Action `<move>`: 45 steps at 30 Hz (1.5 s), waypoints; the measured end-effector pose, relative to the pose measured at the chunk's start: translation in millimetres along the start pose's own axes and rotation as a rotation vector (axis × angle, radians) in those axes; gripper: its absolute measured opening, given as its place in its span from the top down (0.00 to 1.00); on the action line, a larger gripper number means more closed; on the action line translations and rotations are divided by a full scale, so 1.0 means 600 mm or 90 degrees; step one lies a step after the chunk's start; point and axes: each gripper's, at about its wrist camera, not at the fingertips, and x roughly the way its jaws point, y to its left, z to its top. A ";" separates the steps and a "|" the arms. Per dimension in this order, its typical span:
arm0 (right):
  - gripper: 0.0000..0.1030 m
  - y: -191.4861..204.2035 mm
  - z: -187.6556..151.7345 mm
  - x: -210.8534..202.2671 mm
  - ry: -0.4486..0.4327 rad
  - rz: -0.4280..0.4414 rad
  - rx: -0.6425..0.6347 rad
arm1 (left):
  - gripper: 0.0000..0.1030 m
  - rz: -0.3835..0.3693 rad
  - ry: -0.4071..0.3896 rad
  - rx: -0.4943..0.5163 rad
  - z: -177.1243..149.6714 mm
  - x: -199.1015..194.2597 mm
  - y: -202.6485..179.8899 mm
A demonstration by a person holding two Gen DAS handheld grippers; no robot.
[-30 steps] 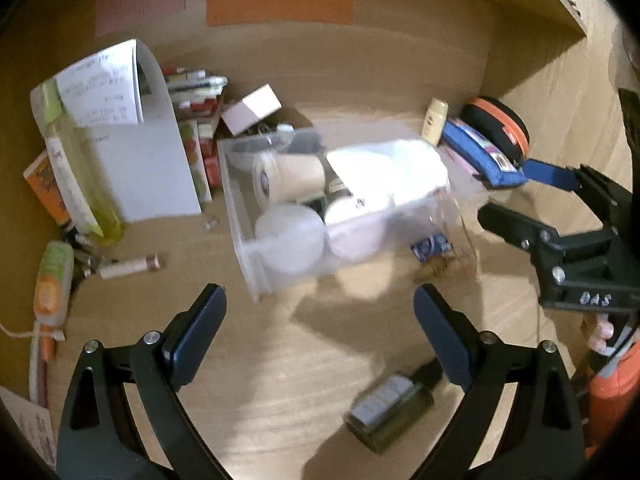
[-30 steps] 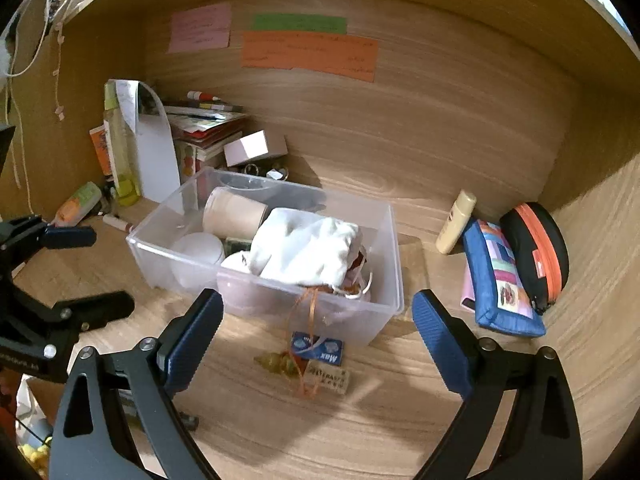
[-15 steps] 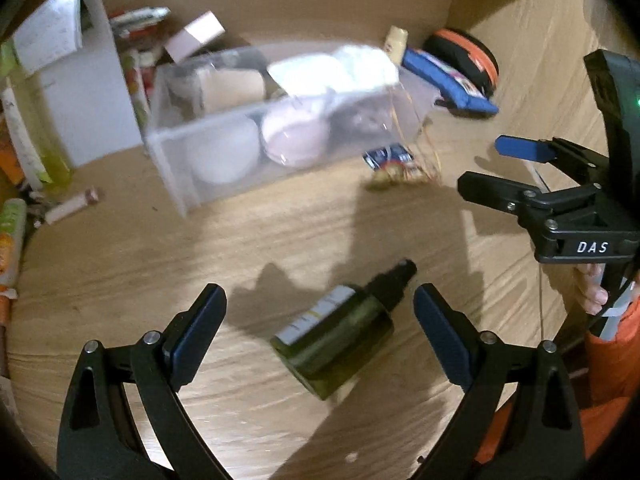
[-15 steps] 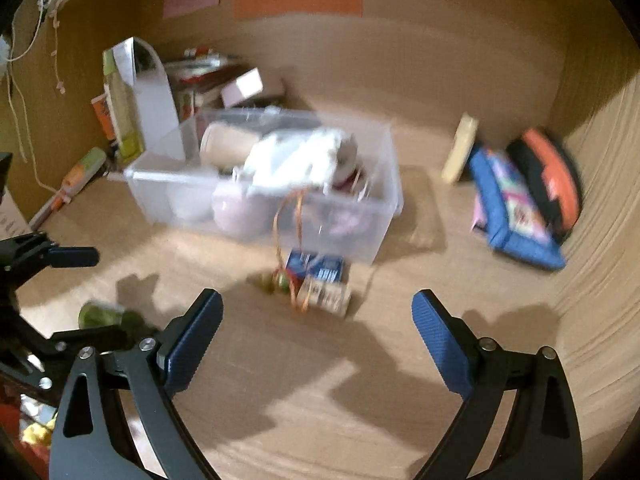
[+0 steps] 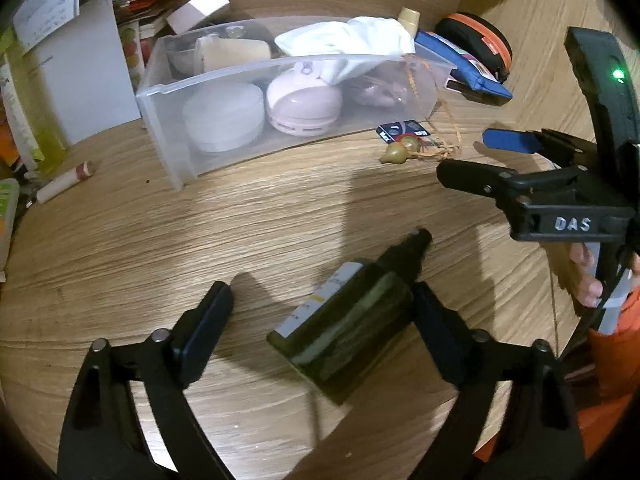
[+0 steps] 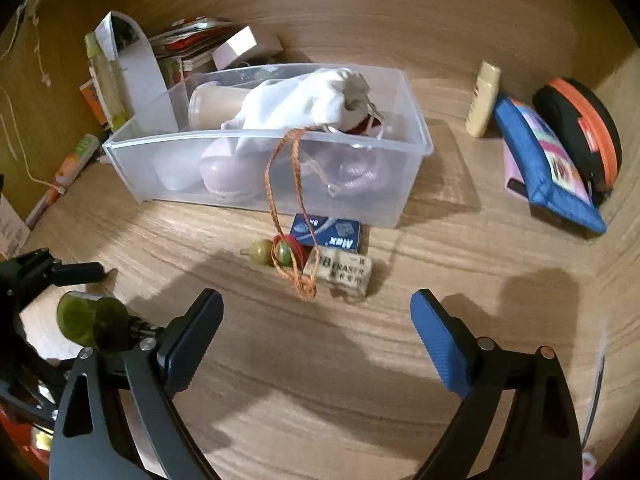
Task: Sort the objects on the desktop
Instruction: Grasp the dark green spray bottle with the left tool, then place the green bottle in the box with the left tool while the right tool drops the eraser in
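A dark green spray bottle (image 5: 352, 316) lies on its side on the wooden desk, between the open fingers of my left gripper (image 5: 324, 328), close to the right finger. It also shows in the right wrist view (image 6: 90, 322). My right gripper (image 6: 316, 344) is open and empty above the desk, facing an eraser (image 6: 340, 272), a blue Max box (image 6: 328, 234) and a small gourd charm (image 6: 262, 252) on an orange cord. A clear plastic bin (image 6: 416, 136) behind them holds a white cloth, a cup and round pink and white cases.
A blue pouch (image 6: 548, 168), an orange-rimmed black case (image 6: 588, 128) and a cream tube (image 6: 482, 100) sit at the right wall. Papers, boxes, a yellow-green bottle (image 5: 24, 120) and a lip balm (image 5: 64, 182) crowd the left back corner.
My left gripper has moved down and forward, so the green bottle now lies between its fingers. My right gripper has pulled back and tilted down toward the eraser and charm.
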 end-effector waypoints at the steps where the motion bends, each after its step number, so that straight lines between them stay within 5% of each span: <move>1: 0.10 -0.001 0.001 0.004 0.004 -0.002 -0.001 | 0.22 0.004 -0.002 -0.001 0.000 -0.001 0.002; 6: 0.24 -0.013 -0.002 0.025 0.042 -0.003 0.002 | 0.38 0.016 -0.016 -0.018 0.000 -0.004 0.017; 16: 0.41 -0.019 0.012 0.038 0.049 -0.018 -0.007 | 0.39 0.010 -0.038 -0.059 0.007 -0.016 0.036; 20: 0.61 -0.019 0.018 0.038 0.044 -0.005 -0.011 | 0.39 0.006 -0.056 -0.066 0.015 -0.032 0.038; 35: 0.62 -0.042 -0.008 -0.002 0.037 0.014 0.013 | 0.39 0.015 -0.115 -0.072 0.076 -0.063 0.045; 45: 0.62 -0.086 -0.006 -0.070 -0.025 0.010 0.047 | 0.39 0.065 -0.142 -0.064 0.144 -0.062 0.061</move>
